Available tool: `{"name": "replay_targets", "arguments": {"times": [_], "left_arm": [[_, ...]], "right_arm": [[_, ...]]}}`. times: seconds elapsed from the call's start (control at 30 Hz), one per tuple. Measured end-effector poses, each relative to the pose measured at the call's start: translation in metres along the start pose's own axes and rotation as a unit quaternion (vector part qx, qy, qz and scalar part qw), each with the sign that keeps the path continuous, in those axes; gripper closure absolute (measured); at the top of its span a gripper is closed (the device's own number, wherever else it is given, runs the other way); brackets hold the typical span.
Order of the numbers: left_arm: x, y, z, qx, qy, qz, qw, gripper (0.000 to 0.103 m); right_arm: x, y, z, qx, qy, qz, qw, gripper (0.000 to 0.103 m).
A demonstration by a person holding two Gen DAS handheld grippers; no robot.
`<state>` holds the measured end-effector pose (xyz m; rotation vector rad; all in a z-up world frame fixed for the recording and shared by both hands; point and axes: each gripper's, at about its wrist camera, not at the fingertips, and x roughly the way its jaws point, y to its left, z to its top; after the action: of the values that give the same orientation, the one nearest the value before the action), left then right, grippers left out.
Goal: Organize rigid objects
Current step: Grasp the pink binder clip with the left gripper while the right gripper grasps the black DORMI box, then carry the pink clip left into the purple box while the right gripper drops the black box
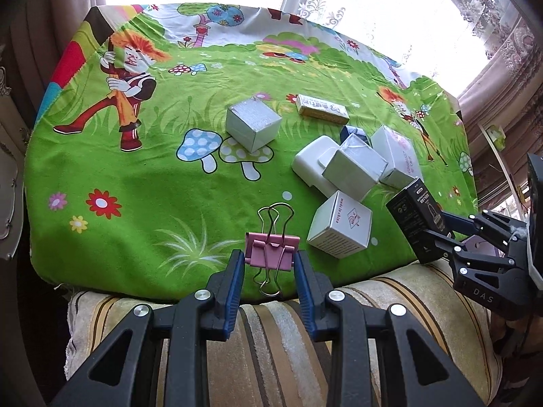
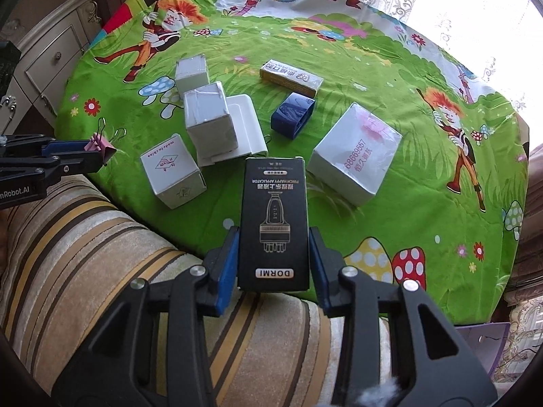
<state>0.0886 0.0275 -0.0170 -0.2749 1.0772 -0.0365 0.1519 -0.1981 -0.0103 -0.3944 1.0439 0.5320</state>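
Observation:
My left gripper [image 1: 270, 259] is shut on a pink binder clip [image 1: 269, 250], held above the table's near edge; it also shows in the right wrist view [image 2: 101, 149]. My right gripper [image 2: 274, 254] is shut on a black DORMI box [image 2: 274, 220], held upright near the table's front edge; the box also shows in the left wrist view [image 1: 415, 224]. On the green cartoon cloth [image 1: 135, 176] lie several white boxes [image 1: 339, 225], a silver cube [image 1: 253, 123], a white plastic holder [image 2: 247, 129], a blue holder [image 2: 292, 113] and a yellow box [image 2: 291, 77].
A striped towel [image 2: 101, 271] covers the seat in front of the table. A pale cabinet with drawers [image 2: 51, 57] stands at the left. Curtains and a bright window [image 1: 407, 6] lie behind the table. A large white box with red print [image 2: 354, 152] sits right of centre.

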Motion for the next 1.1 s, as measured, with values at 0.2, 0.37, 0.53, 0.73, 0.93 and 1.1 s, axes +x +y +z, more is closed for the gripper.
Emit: {"name": "replay_targets", "arguments": {"times": [0.2,0.37,0.53,0.73,0.93,1.1], "left_arm": [[-0.012,-0.013,-0.001,0.001,-0.021,-0.007,0.9997,0.072],[-0.029,-0.03,-0.009,0.01,-0.043,-0.026,0.9987,0.072],[-0.039,-0.053,-0.016,0.028,-0.051,-0.05,0.9971,0.072],[-0.042,-0.082,-0.026,0.054,-0.045,-0.077,0.9946,0.072],[-0.041,-0.109,-0.035,0.074,-0.033,-0.104,0.9913,0.072],[-0.04,-0.134,-0.042,0.097,-0.025,-0.122,0.9875,0.072]], "right_arm": [[-0.022,-0.002,-0.01,0.018,-0.024,-0.003,1.0,0.06],[-0.042,-0.001,-0.023,0.027,-0.045,-0.008,0.999,0.06],[-0.06,-0.006,-0.038,0.045,-0.06,-0.006,0.997,0.06],[-0.078,-0.014,-0.059,0.061,-0.069,-0.021,0.996,0.06],[-0.094,-0.029,-0.082,0.088,-0.075,-0.028,0.993,0.06],[-0.107,-0.041,-0.099,0.11,-0.081,-0.032,0.99,0.06]]}}
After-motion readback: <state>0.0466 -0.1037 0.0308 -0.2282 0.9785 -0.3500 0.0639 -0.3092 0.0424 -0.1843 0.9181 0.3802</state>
